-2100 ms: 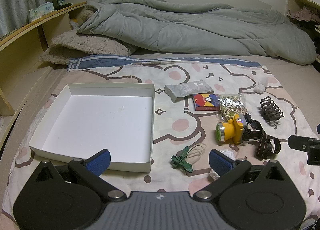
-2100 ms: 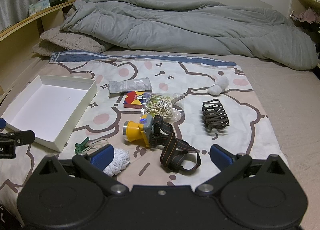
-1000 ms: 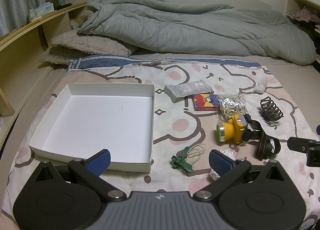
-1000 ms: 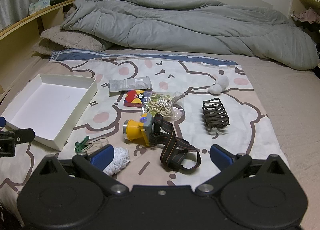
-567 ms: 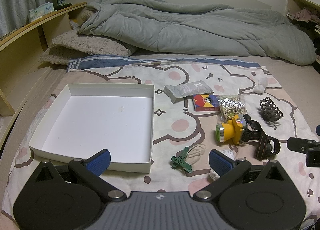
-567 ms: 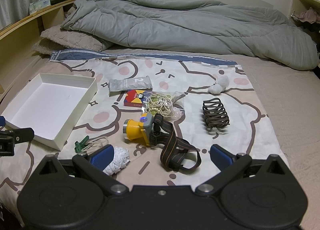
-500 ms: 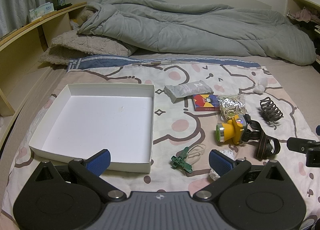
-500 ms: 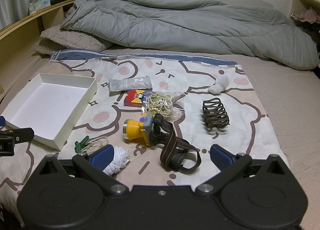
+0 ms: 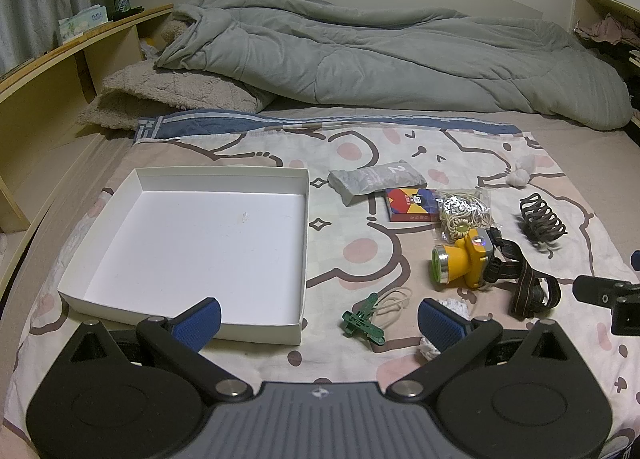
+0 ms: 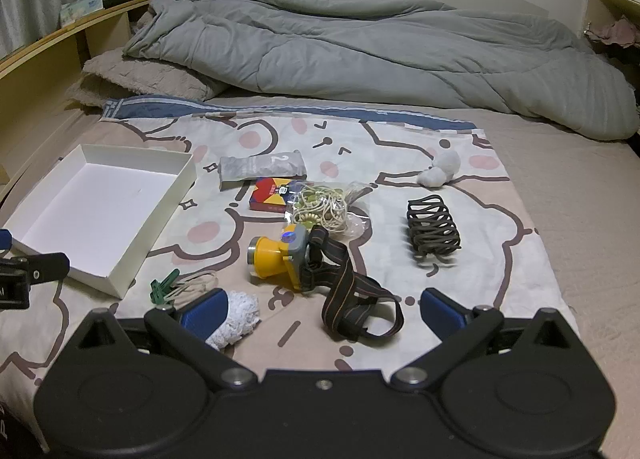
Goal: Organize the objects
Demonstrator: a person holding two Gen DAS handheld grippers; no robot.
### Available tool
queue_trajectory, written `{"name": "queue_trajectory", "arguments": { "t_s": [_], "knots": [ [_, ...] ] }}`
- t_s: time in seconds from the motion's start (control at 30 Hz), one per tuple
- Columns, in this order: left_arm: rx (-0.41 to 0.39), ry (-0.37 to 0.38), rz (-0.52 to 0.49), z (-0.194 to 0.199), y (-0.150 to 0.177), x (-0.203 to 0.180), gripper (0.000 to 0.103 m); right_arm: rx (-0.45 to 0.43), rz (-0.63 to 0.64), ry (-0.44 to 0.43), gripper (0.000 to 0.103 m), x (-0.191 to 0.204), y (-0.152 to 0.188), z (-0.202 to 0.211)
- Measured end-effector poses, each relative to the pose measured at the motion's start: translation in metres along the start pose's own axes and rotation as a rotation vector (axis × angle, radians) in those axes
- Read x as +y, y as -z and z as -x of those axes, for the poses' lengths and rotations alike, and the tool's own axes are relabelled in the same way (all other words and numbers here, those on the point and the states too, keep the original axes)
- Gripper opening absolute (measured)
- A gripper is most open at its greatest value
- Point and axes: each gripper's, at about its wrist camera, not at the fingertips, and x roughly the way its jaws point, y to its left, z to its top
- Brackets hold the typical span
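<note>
- The left gripper [image 9: 318,317] hangs over the bed, fingers apart, nothing between them.
- The right gripper [image 10: 322,309] is spread wide too, holding nothing.
- The white box [image 9: 304,219] lies at the left.
- The headlamp [image 10: 280,255], hair clip [image 10: 434,231] and green peg [image 9: 362,323] lie to its right.

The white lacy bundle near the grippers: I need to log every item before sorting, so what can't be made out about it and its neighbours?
- White lacy bundle: partly hidden by a finger of the right gripper in the right wrist view; identity unclear.
- Silver pouch: print too small beyond a "2".
- Red card box: far end covered by the bag of rubber bands.
</note>
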Motion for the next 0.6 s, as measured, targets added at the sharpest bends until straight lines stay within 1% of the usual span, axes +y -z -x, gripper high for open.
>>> {"name": "queue_trajectory", "arguments": {
  "t_s": [0.23, 0.37, 0.5, 0.6],
  "knots": [
    [0.0, 0.002, -0.002, 0.0002, 0.0, -0.0001, 0.103, 0.001, 0.0, 0.0, 0.103, 0.0004, -0.0013, -0.0003],
    [-0.014, 0.013, -0.007, 0.0011, -0.0008, 0.0004, 0.103, 0.001, 0.0, 0.0, 0.103, 0.0002, -0.0015, -0.0005],
    [-0.06, 0.034, -0.025, 0.0055, -0.0028, -0.0024, 0.103, -0.011, 0.008, -0.005, 0.103, 0.0013, -0.003, 0.0005],
    [-0.099, 0.049, -0.042, 0.0096, -0.005, -0.007, 0.103, -0.039, 0.022, -0.011, 0.103, 0.0014, -0.0054, 0.0039]
  ]
}}
